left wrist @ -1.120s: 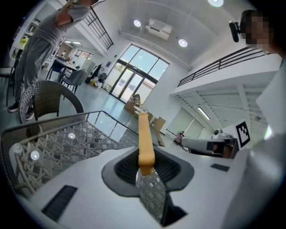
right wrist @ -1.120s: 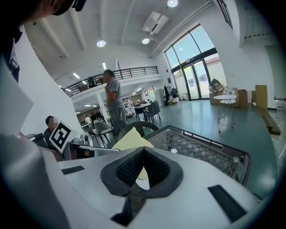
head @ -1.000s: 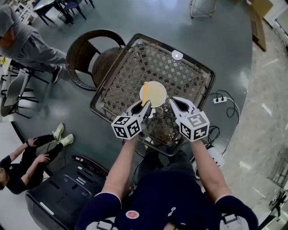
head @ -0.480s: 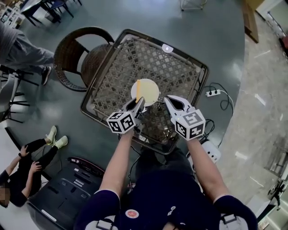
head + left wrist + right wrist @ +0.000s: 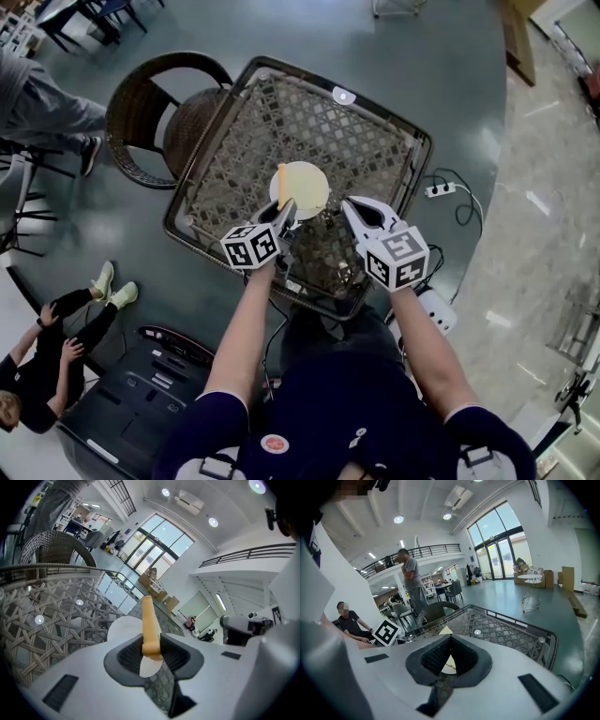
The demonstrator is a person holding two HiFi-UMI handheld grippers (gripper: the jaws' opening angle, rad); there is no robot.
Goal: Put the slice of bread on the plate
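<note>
The slice of bread [image 5: 282,181] stands on edge, its orange crust showing, over the left part of the white plate [image 5: 305,186] on the table. My left gripper [image 5: 285,214] is shut on the slice's lower end. In the left gripper view the bread [image 5: 150,623] rises upright between the pads, and the plate [image 5: 123,629] lies just behind and below it. My right gripper [image 5: 351,208] hovers beside the plate's right edge with its jaws together and nothing in them. In the right gripper view its pads [image 5: 436,656] meet at the tip.
The plate lies on a glass-topped wicker table [image 5: 375,150] with a dark rim. A wicker chair [image 5: 150,112] stands at its left. A power strip [image 5: 437,190] and cables lie on the floor at the right. A person [image 5: 47,347] sits on the floor near a black case [image 5: 141,394].
My left gripper has sunk toward the plate with the bread still upright in it. The right gripper has kept its place.
</note>
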